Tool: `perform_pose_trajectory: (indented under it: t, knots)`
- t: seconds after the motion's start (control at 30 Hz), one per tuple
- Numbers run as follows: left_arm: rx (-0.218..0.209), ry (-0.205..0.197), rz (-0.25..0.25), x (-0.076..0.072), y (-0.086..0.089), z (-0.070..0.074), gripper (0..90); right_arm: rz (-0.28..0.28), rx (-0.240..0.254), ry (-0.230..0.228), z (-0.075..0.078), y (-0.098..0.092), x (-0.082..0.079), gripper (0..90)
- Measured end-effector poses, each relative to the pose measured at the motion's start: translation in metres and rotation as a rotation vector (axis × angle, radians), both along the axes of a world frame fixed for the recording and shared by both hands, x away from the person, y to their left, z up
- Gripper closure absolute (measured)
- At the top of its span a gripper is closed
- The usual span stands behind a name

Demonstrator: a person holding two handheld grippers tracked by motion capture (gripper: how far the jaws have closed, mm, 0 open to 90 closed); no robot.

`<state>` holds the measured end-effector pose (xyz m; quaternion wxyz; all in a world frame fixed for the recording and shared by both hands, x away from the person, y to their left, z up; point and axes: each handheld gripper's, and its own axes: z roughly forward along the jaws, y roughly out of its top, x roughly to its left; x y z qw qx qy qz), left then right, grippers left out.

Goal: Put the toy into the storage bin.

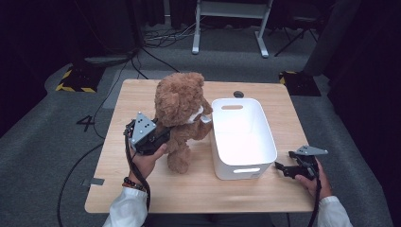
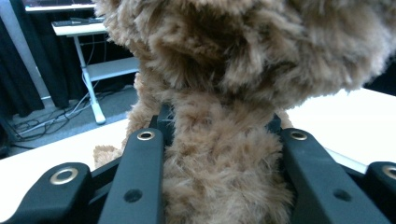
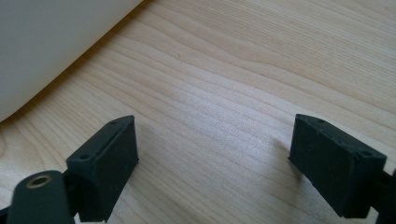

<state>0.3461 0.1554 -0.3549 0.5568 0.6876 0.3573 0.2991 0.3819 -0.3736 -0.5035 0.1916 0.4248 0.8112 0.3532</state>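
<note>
A brown plush teddy bear (image 1: 178, 113) stands upright on the wooden table (image 1: 142, 189), just left of a white plastic bin (image 1: 242, 163). My left gripper (image 1: 158, 135) is shut on the bear's body from the left side. In the left gripper view the bear's furry torso (image 2: 219, 163) is squeezed between both black jaws, its head above them. My right gripper (image 1: 283, 169) rests low near the table's right front, beside the bin's front right corner. In the right gripper view its jaws stand wide apart over bare wood, the gripper (image 3: 212, 158) open and holding nothing.
The white bin is empty, with handle slots at its near and far ends; its wall (image 3: 46, 42) shows in the right gripper view. A dark round grommet (image 1: 238, 94) sits at the table's far edge. Cables and a white desk frame (image 1: 227, 28) lie on the floor beyond.
</note>
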Motion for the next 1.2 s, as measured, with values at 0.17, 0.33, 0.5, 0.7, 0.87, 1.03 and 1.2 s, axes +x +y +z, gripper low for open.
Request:
perform_pose_trajectory:
  t: [0.17,0.33,0.5,0.7,0.87,1.03,1.2]
  knots:
    - [-0.001,-0.006,0.003,0.003,0.0,0.006,65.8,0.0,0.0,0.0,0.0,0.0,0.0,14.9]
    - [-0.023,-0.018,0.009,0.004,0.003,0.014,65.8,0.0,0.0,0.0,0.0,0.0,0.0,14.9]
    - [-0.028,-0.034,0.002,0.002,0.001,0.025,65.8,0.0,0.0,0.0,0.0,0.0,0.0,14.9]
    - [-0.022,-0.061,0.007,0.0,-0.001,0.038,65.8,-0.001,0.0,0.0,0.0,0.0,0.0,14.9]
    - [-0.026,-0.069,0.004,0.0,-0.001,0.044,65.8,-0.001,0.0,0.0,0.0,0.0,0.0,14.9]
    - [-0.034,-0.082,0.003,-0.001,-0.002,0.05,65.7,-0.003,0.0,0.001,0.0,0.0,0.0,14.9]
    - [-0.043,-0.09,-0.005,-0.001,-0.004,0.056,65.7,-0.003,0.0,0.0,0.0,0.0,0.0,14.9]
